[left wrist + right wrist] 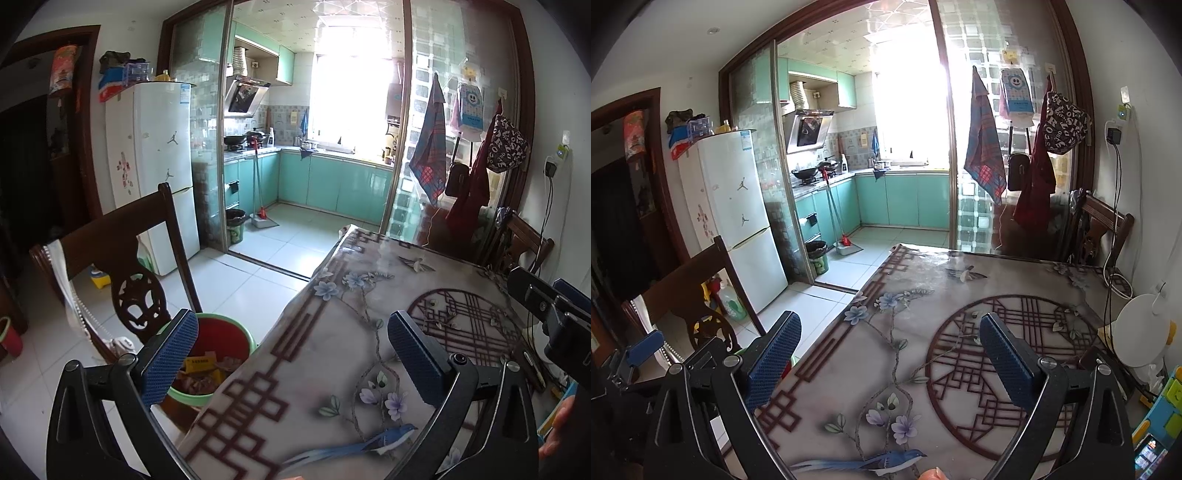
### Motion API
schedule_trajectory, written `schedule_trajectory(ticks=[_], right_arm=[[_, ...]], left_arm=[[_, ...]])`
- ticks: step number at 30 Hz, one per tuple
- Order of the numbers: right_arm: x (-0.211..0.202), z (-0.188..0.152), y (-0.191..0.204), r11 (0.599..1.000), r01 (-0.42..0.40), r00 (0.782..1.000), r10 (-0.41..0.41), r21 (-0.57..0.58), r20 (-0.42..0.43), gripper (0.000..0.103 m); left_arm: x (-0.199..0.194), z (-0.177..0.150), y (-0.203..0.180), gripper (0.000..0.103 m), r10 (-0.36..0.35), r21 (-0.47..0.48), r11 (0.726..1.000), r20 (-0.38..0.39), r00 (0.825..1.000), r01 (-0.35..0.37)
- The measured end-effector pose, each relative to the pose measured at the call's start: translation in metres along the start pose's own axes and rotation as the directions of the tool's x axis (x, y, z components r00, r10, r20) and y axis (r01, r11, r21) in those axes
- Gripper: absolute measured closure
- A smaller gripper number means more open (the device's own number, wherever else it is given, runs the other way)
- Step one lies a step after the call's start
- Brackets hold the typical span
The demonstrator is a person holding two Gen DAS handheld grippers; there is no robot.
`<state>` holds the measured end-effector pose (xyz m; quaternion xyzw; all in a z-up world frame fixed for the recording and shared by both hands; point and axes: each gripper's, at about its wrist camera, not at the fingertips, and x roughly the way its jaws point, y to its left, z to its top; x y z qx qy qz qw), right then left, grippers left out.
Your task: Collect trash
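Though half-hidden, trash (201, 371) beside left jaws.

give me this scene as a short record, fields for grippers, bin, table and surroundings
left gripper: open, nothing between its fingers, over the table's left edge
right gripper: open, holding nothing, over the table
bin: green rim, red inside, on the floor between chair and table; wrappers and scraps inside
table: floral and lattice printed cover; no loose trash visible on the part in view
chair: dark wood, left of the table, beside the bin
fridge: white, against the wall by the kitchen doorway
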<state>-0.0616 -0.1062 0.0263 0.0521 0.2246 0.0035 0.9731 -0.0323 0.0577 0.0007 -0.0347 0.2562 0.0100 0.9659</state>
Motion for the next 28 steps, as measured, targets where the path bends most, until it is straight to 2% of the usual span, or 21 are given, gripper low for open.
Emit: schedule_trajectory(ticks=[22, 28], right_arm=[[0.0024, 0.001, -0.0052, 1.0, 0.026, 1.0, -0.026, 0.01, -0.006, 0.005], [0.0034, -0.0001, -0.0093, 0.999, 0.032, 0.999, -0.031, 0.016, -0.011, 0.005]], left_arm=[[0.0041, 0.0007, -0.0067, 0.0, -0.027, 0.015, 0.999, -0.024, 0.999, 0.028], [-0.0003, 0.0007, -0.0093, 0.0, -0.065, 0.015, 0.998, -0.017, 0.998, 0.065]])
